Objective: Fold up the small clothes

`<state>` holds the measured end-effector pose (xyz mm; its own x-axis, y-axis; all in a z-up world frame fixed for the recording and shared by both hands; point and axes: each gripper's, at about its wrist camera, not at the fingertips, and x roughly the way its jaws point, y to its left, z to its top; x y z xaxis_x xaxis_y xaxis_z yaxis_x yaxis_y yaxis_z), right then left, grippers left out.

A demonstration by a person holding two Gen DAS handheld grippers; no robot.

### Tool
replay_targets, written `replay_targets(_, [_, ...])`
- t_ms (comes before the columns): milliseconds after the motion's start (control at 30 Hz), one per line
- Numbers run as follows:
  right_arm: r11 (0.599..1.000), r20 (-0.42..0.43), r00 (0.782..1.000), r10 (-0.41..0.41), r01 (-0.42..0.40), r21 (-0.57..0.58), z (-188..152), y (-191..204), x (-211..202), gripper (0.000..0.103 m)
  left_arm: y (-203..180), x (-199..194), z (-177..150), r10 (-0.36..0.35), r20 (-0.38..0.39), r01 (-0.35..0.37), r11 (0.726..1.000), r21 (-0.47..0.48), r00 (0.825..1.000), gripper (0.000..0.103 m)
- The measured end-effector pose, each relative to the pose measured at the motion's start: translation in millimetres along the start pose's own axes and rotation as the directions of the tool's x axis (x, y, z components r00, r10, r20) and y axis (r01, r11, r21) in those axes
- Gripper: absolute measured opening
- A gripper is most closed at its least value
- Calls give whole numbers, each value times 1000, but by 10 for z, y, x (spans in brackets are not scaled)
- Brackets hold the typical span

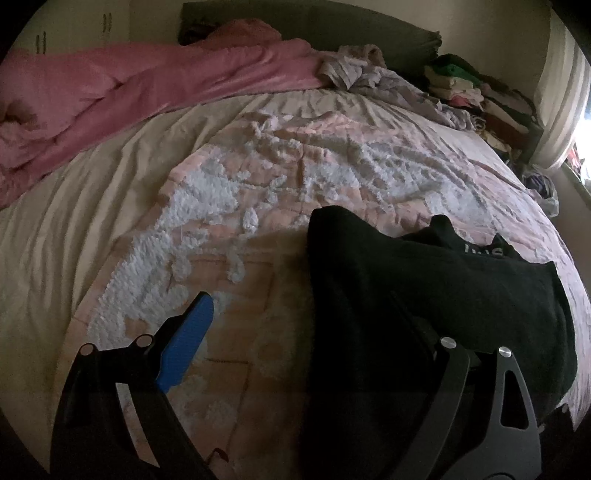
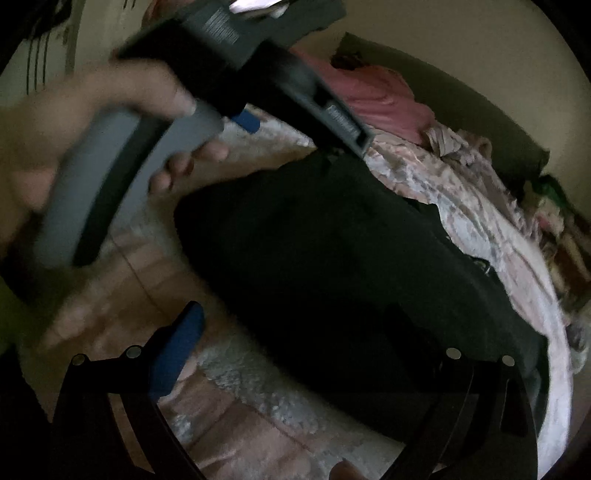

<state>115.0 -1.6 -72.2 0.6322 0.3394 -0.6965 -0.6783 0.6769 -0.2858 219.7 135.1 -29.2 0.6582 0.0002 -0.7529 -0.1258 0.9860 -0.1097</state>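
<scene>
A black garment [image 1: 424, 295] lies on the pink and white bedspread [image 1: 277, 184], at the lower right of the left wrist view. It fills the middle of the right wrist view [image 2: 351, 266]. My left gripper [image 1: 299, 317] is open; its left blue pad [image 1: 188, 339] is over the bedspread and its right finger lies dark against the garment. My right gripper [image 2: 295, 332] is open, with its left blue pad [image 2: 177, 350] beside the garment's edge and its right finger over the cloth. The left gripper's body [image 2: 229, 66], held in a hand, shows blurred in the right wrist view.
A pink duvet [image 1: 110, 96] is bunched at the far left of the bed. A crumpled lilac cloth [image 1: 369, 70] lies near the dark headboard [image 1: 332, 29]. A stack of folded clothes [image 1: 472, 96] sits at the far right by the window.
</scene>
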Motion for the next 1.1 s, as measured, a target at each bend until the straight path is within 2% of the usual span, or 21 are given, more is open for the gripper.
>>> replay_targets(233, [999, -7, 999, -44, 44, 10, 71, -87, 168, 97, 51, 45, 1, -3, -9, 3, 1000, -24, 1000, 84])
replay_targets(433, [994, 0, 994, -107, 106, -40, 161, -48, 294, 94, 80, 87, 2, -12, -23, 11, 999, -34, 1000, 84])
replay_targets(500, [992, 9, 993, -119, 119, -43, 159, -52, 296, 75, 93, 112, 0, -25, -32, 24, 999, -44, 999, 84])
replay_targets(533, [992, 19, 992, -122, 122, -35, 154, -68, 277, 71, 96, 121, -3, -33, -36, 31, 998, -50, 999, 84])
replay_targets(600, [992, 49, 991, -128, 128, 1, 139, -154, 216, 47, 101, 136, -10, -51, -42, 48, 997, -62, 998, 84])
replay_targets(667, [994, 75, 992, -100, 97, 52, 128, -269, 160, 34, 103, 156, -21, -72, -50, 68, 995, -73, 996, 84])
replay_targets(767, [991, 114, 991, -75, 62, 117, 109, -411, 60, 25, 79, 169, -38, -92, -57, 87, 993, -77, 994, 84])
replay_targets(833, [989, 138, 988, -75, 56, 134, 92, -442, -4, 24, 62, 156, -41, -102, -48, 97, 991, -88, 994, 84])
replay_targets(967, [987, 159, 985, -73, 48, 151, 60, -480, -77, 22, -13, 110, -42, -167, -38, 162, 981, -108, 985, 84])
replay_targets(1033, [986, 171, 982, -76, 49, 159, 57, -490, -125, 21, -84, 86, -45, -205, -38, 200, 974, -108, 978, 72])
replay_targets(1100, [984, 181, 980, -76, 45, 171, 43, -519, -158, 21, -138, 76, -50, -240, -43, 234, 964, -124, 970, 48])
